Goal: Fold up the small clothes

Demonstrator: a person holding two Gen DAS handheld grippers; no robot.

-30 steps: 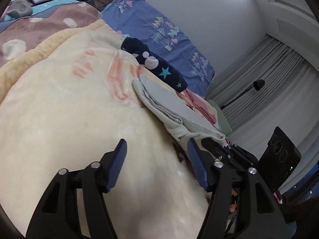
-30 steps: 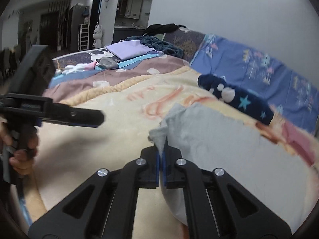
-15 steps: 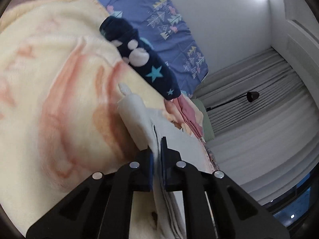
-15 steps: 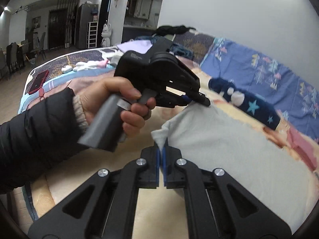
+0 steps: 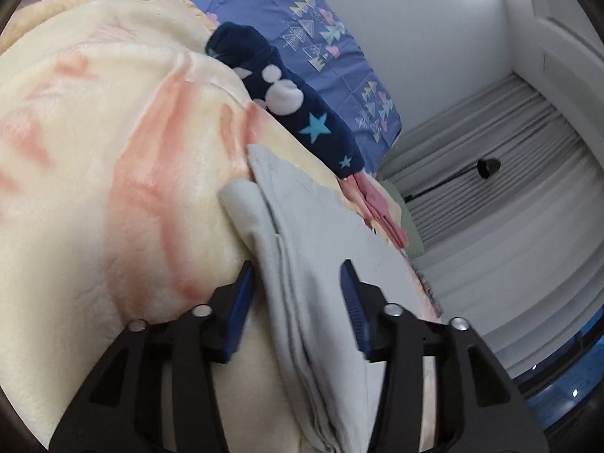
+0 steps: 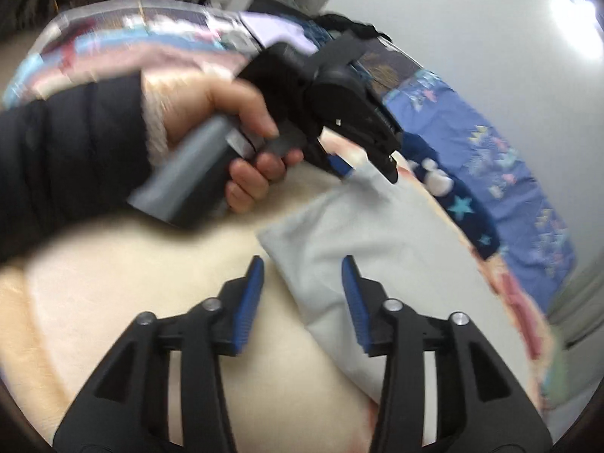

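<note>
A light grey garment (image 5: 321,249) lies folded in layers on the cream blanket (image 5: 94,158). It also shows in the right wrist view (image 6: 362,241). My left gripper (image 5: 296,294) is open, its blue pads straddling the garment's folded edge without clamping it. In the right wrist view the left gripper (image 6: 362,168) hovers over the garment's far corner, held by a hand in a dark sleeve. My right gripper (image 6: 302,294) is open just above the garment's near corner.
A navy fleece item with stars and white dots (image 5: 287,98) lies beyond the garment, also visible in the right wrist view (image 6: 460,204). A blue patterned sheet (image 5: 332,41) covers the wall side. Pink cloth (image 5: 381,204) lies further right. Grey curtains (image 5: 509,196) hang beyond.
Both grippers have opened and let go of the grey garment's corners. The garment now lies flat and folded on the blanket. The right view has swung and blurred.
</note>
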